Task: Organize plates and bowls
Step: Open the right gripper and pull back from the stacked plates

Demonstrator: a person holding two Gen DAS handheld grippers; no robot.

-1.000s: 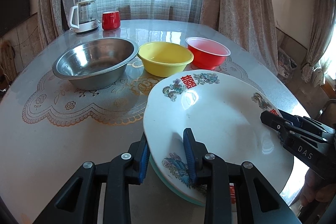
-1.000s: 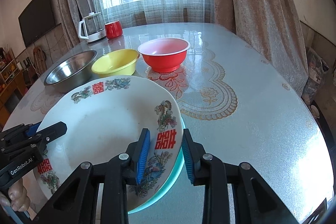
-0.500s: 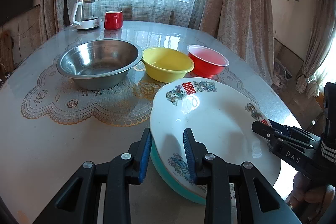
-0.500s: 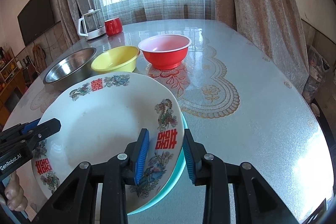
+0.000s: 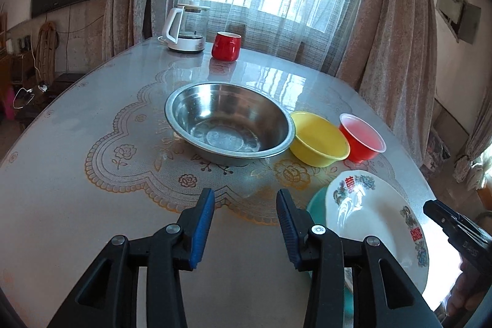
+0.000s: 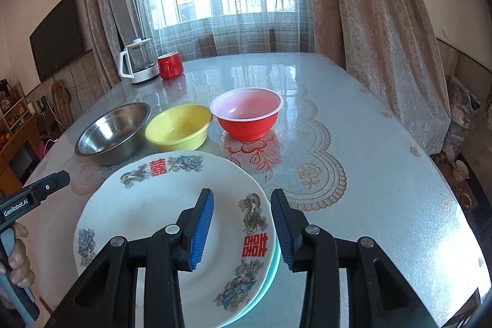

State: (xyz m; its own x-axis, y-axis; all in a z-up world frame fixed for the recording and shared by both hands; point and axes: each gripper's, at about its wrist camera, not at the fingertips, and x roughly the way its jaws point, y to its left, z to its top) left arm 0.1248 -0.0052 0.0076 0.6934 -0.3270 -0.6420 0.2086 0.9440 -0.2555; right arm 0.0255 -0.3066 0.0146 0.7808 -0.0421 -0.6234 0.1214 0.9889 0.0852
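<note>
A white plate with red characters and dragon prints (image 6: 147, 205) lies on a teal plate (image 6: 270, 275) near the table's front edge. My right gripper (image 6: 243, 205) hovers over their right rim, and its jaws are opening with the pads clear of the rim. My left gripper (image 5: 244, 205) has its jaws opening over bare tablecloth with nothing between them, and the white plate (image 5: 378, 229) sits off to its right. Behind stand a steel bowl (image 5: 227, 125), a yellow bowl (image 5: 319, 140) and a red bowl (image 5: 363, 140) in a row.
A glass kettle (image 5: 184, 29) and a red mug (image 5: 226, 46) stand at the table's far end by the curtained window. The glossy oval table (image 6: 369, 174) runs bare to the right of the bowls. A person's hand (image 6: 18, 260) holds the left gripper's handle.
My left gripper let go of the plate's rim and swung away to the left. My right gripper's jaws widened and lifted slightly. The two plates stay stacked on the table.
</note>
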